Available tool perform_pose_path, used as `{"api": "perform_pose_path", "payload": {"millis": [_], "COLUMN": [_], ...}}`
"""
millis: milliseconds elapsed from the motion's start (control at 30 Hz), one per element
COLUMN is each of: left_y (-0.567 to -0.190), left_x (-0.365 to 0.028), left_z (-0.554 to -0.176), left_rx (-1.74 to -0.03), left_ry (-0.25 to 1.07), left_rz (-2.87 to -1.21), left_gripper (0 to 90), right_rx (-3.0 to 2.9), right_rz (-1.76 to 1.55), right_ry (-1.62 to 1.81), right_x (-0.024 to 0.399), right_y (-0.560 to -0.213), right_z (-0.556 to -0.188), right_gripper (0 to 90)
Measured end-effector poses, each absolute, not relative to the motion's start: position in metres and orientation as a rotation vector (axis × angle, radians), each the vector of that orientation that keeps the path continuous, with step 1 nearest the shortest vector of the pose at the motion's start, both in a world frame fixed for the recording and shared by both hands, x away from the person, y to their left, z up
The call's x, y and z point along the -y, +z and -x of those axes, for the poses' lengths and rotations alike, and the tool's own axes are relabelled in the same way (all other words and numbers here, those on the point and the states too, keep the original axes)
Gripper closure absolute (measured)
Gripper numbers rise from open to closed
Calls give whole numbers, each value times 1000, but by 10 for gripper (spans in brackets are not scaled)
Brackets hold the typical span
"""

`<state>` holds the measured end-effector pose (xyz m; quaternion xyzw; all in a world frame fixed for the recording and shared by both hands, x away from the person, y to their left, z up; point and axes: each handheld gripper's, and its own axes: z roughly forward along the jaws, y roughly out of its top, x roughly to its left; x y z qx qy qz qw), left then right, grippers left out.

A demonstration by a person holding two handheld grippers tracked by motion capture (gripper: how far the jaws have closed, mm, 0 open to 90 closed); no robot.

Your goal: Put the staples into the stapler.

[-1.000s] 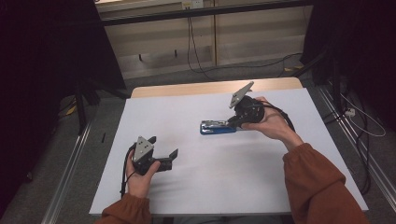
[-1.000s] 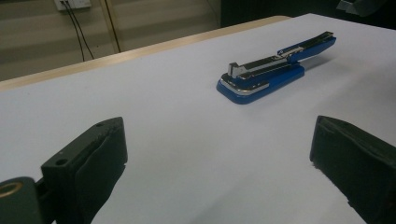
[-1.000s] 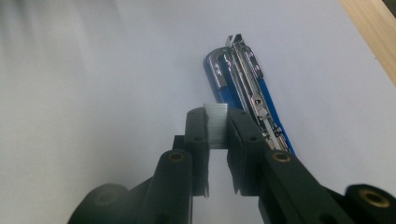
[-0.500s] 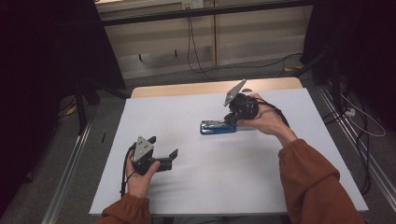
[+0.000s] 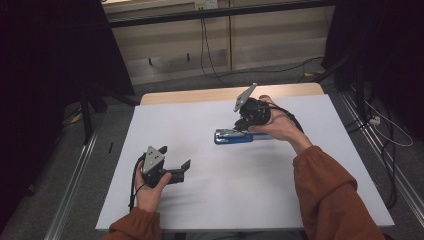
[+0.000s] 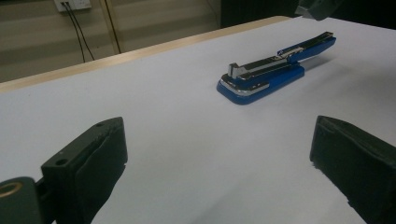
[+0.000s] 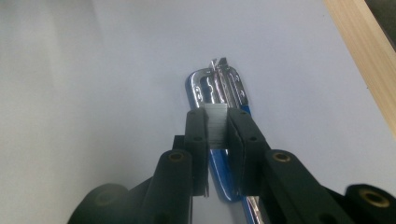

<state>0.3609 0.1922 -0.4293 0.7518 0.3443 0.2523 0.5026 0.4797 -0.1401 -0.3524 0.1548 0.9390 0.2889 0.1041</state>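
1. The right hand-held gripper (image 7: 216,133) is clenched on a strip of staples (image 7: 216,126), directly above the blue stapler (image 5: 235,136).
2. The stapler lies open on the white desk (image 5: 280,190), just beneath and ahead of those jaws.
3. The left hand-held gripper (image 5: 175,162) is released, jaws wide, well apart from the stapler.

A lab: white table (image 5: 240,200), dark curtains (image 5: 45,75), trailing floor cables (image 5: 280,67).
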Motion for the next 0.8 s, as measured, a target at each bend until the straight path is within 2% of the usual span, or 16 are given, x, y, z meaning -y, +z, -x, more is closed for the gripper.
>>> {"api": "perform_pose_path", "payload": {"millis": [800], "left_y": [-429], "left_x": [-193], "left_z": [-361], "left_rx": [-826], "left_ry": [610], "left_rz": [-1813], "left_gripper": [41], "right_rx": [-2832], "right_rz": [-424], "right_ry": [803], "right_x": [114], "right_y": [-364], "right_z": [-513], "right_gripper": [794]}}
